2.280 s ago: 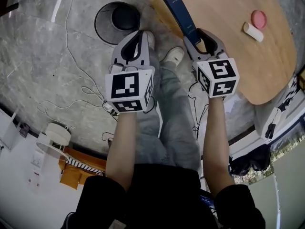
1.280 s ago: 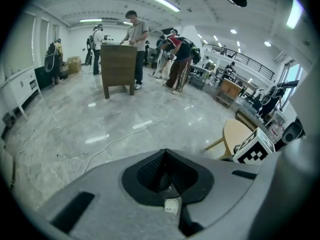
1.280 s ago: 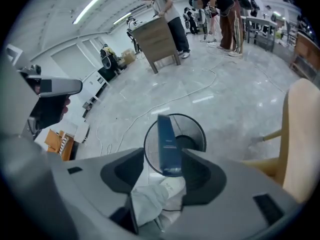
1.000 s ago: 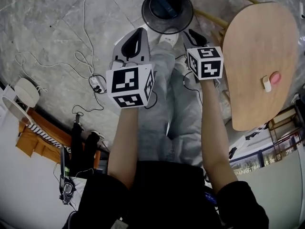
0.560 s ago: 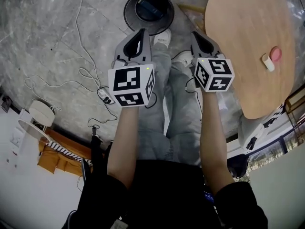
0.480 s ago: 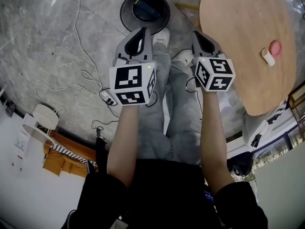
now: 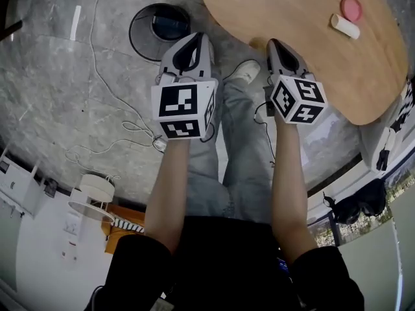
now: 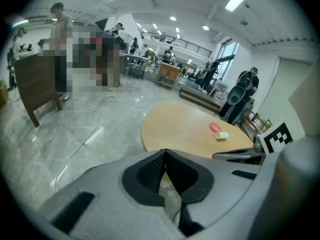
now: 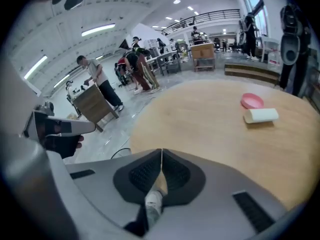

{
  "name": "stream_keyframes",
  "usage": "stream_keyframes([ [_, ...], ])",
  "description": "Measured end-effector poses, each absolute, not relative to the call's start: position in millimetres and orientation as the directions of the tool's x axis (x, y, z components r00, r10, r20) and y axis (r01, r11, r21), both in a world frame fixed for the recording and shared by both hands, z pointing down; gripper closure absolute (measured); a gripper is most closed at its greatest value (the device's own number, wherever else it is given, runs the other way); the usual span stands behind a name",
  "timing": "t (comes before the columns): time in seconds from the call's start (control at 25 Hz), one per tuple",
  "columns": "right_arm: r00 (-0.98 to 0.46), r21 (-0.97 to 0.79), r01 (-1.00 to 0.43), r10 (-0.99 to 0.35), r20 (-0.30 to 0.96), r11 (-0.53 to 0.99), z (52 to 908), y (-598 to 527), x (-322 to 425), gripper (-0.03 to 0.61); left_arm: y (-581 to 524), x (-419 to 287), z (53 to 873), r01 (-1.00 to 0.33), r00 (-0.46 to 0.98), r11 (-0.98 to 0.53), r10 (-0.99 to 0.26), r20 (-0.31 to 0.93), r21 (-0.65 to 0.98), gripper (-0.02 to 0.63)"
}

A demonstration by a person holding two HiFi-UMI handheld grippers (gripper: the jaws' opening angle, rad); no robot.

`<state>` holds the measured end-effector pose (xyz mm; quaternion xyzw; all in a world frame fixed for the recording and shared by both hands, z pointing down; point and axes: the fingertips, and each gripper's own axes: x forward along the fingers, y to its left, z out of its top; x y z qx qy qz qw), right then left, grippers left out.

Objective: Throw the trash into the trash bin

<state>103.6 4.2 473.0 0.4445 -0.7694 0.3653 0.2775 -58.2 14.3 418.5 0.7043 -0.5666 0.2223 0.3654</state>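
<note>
From my seat both claws read as closed and empty. The left claw (image 7: 194, 37) has its black, finely ribbed pads meeting at a thin seam in its own view, with nothing pinched between them. The right claw (image 7: 273, 43) shows the same tight seam, and its smooth grey shell curves away on both sides. Each carries a boxy cube printed with black-and-white squares. Ahead of the left claw stands the trash bin (image 7: 144, 32), a round black tub with a thin rim, on the floor. Inside it lies the dark blue trash (image 7: 170, 26), a flat, squarish shape. The floor (image 7: 58, 76) is glossy grey stone with pale veining, and thin white cables (image 7: 137, 127) loop across it. Just ahead of the right claw is the rounded edge of the tabletop (image 7: 292, 11), an oval of light matte wood. Far across it sit a pink disc (image 7: 351, 8) and a short white cylinder (image 7: 344, 26), just beside each other. A white shoe (image 7: 246, 71) shows between the claws on the stone.
</note>
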Motion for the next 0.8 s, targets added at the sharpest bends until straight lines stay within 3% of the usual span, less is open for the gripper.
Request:
stream_keyframes([
  [0.44, -0.295, -0.292, -0.950, -0.624, 0.723, 0.110, 472, -4, 274, 0.565, 2, 85, 423, -0.917, 0.392, -0.303, -0.550, 0.737, 0.261, 0.612],
  [0.8, -0.315, -0.271, -0.947, -0.665, 0.677, 0.173, 476, -48, 369, 0.563, -9, 187, 426, -0.879, 0.447, -0.402, -0.510, 0.735, 0.256, 0.612],
])
